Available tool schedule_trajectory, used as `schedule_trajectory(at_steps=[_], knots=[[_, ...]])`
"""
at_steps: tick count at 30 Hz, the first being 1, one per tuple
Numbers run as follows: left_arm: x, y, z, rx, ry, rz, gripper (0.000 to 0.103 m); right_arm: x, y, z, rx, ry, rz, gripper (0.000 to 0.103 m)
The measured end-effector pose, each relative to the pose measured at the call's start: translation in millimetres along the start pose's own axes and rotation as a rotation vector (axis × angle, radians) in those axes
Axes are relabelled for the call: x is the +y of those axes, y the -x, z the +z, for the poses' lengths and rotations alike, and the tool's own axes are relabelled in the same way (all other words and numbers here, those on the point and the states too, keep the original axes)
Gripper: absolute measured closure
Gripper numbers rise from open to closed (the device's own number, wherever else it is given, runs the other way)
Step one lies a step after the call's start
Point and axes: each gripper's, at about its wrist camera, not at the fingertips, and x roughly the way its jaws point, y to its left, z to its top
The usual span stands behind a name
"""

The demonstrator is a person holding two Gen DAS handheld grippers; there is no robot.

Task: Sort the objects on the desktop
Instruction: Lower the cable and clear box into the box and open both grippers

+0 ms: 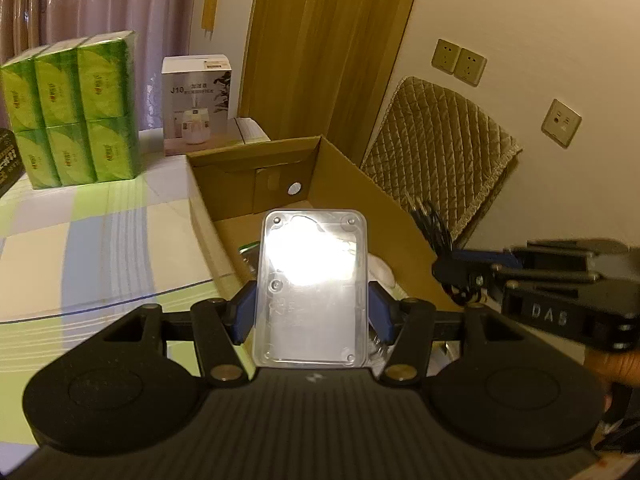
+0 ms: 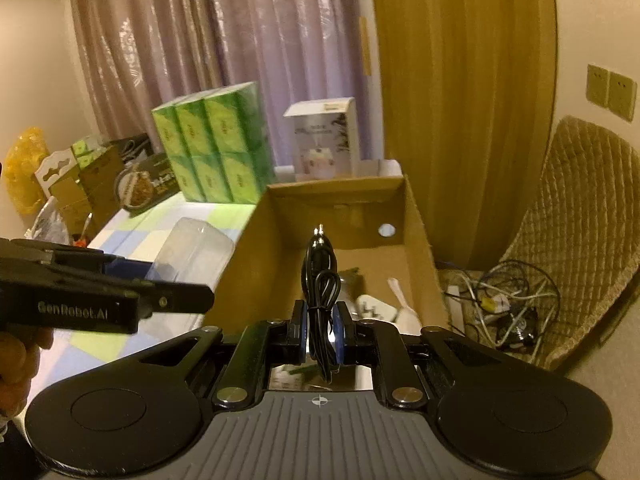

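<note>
Left claw [image 1: 311, 312]: clenched on clear plastic case [image 1: 312, 284], above the cardboard box [image 1: 360, 176].
Right claw [image 2: 322, 332]: grasping bundled black cable [image 2: 320, 280] over the box.
Advice: lower both inside the walls before releasing.

pink curtains [image 2: 208, 40], wooden door [image 2: 460, 100], quilted chair [image 1: 436, 148]

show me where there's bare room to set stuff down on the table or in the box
Bare tablecloth between the green tissue packs and the cardboard box. The box's far floor is free. Its near end is crowded with white items. The table's far left is cluttered.
</note>
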Motion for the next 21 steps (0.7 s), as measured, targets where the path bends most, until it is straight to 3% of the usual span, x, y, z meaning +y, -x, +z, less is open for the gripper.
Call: schedule_trajectory(at_steps=[12, 15, 21], knots=[[-6.8, -36.5, 5.4, 0.020, 0.044, -0.008, 0.051, -23.5, -15.6, -3.0, 0.006, -0.036, 0.009, 0.093], [-1.3, -40.1, 4.7, 0.002, 0.079, -0.003, 0.035, -26.2, -18.5, -4.9, 0.013, -0.045, 0.010, 0.093], [17.7, -30.9, -7.9, -0.003, 0.102, 0.026, 0.035, -26.3, -21.5, -10.4, 0.028, -0.054, 0.016, 0.093]])
